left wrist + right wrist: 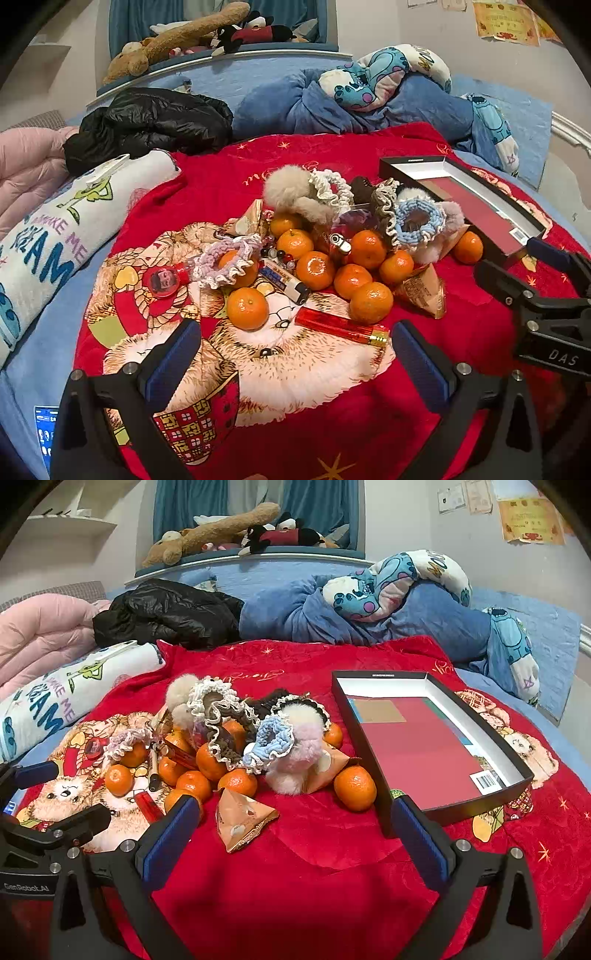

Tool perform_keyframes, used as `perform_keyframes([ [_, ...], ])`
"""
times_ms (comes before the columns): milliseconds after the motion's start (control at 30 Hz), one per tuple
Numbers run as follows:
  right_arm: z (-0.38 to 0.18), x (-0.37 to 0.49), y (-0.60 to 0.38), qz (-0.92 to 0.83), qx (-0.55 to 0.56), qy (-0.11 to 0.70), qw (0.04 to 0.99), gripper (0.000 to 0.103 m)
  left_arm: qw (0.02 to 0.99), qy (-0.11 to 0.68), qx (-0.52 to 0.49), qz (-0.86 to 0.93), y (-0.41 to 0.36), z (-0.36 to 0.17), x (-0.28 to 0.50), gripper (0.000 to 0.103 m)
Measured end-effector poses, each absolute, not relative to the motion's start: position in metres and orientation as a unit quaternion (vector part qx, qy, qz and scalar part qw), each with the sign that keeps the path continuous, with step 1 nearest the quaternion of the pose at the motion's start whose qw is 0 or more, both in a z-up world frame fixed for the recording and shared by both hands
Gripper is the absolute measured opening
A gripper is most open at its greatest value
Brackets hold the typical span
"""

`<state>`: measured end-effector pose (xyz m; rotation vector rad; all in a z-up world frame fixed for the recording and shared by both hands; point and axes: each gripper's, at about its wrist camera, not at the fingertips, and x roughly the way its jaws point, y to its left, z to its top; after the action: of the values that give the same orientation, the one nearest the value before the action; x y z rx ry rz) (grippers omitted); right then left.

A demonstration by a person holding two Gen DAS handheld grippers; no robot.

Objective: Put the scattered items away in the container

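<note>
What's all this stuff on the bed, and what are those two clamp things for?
A person holds a gripper in each hand to tidy a pile into the box. The left gripper and right gripper are both open and hold nothing. The tangerines, scrunchies, snack packets and red lighter all lie on the red blanket. None are in the box.

red blanket (295, 867) bare before both tools | pile of tangerines (316, 269) blocks centre | box (436, 760) interior open
</note>
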<state>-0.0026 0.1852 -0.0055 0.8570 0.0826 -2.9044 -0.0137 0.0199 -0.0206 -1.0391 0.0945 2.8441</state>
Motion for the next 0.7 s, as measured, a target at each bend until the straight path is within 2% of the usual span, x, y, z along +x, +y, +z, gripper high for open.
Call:
perform_keyframes([
  [700, -0.007, -0.006, 0.190, -0.953, 0.297, 0.008, 0.064, 0.103, 0.067, 0.032, -0.352, 0.933, 0.030, -0.024, -0.015, 0.103],
])
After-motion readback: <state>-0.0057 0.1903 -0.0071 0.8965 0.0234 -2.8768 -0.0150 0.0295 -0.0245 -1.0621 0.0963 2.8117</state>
